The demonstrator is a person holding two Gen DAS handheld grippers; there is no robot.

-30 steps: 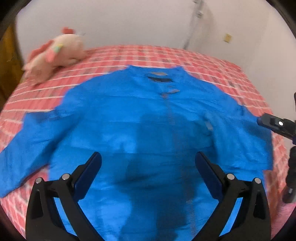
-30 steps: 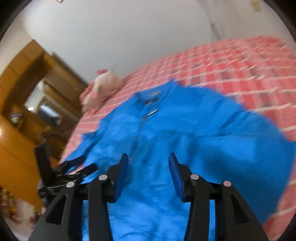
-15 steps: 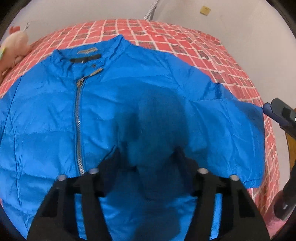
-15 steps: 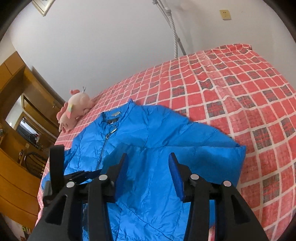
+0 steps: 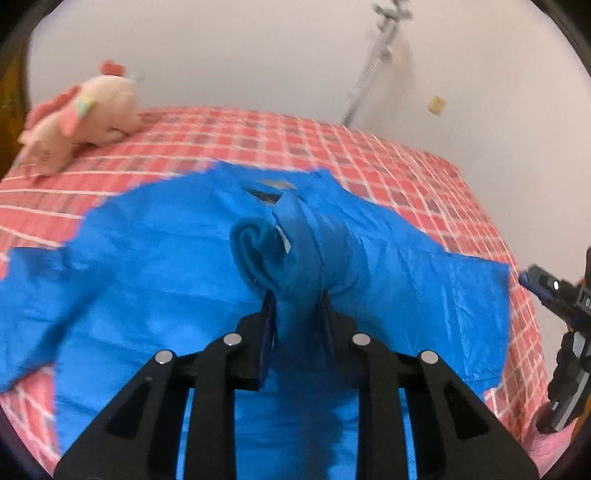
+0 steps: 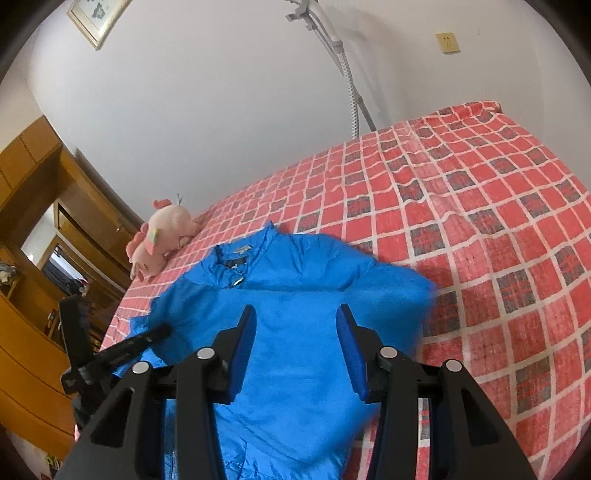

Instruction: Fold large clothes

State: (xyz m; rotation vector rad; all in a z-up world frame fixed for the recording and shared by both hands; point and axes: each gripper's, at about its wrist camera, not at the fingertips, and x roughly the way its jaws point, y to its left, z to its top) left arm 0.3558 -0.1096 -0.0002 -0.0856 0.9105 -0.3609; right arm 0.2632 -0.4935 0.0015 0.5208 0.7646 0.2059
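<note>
A bed covered in a red checked blanket with white grid lines (image 6: 480, 229) fills a white-walled room, and the bright blue zip-front puffer jacket (image 6: 295, 350) lies spread across its near half, collar toward the wall. The left gripper (image 5: 295, 299) has its black jaws pressed together on a gathered bunch of the jacket's thin, crinkly fabric, which stands up between the fingers in a rolled, tube-like fold with a small white tag showing at its edge. The right gripper (image 6: 295, 332) hovers over the jacket's chest with its jaws well apart, blue pads facing each other and nothing between them. Around the pinched fold the cloth lies in soft wrinkles; one sleeve runs out flat to the left in the left wrist view, and the opposite side ends in a squared, folded edge near the blanket's border. The stand-up collar shows a dark inner label and a metal zip pull (image 6: 236, 282). Beyond the collar, a pink and cream plush toy (image 6: 159, 236) rests on the blanket near the wall, well apart from the jacket. A grey ribbed hose on a pole (image 6: 349, 92) rises against the wall behind the bed, with a yellowish wall socket (image 6: 447, 42) beside it and a framed picture (image 6: 96, 18) higher up. Brown wooden cabinets (image 6: 44, 206) stand to one side of the bed.
</note>
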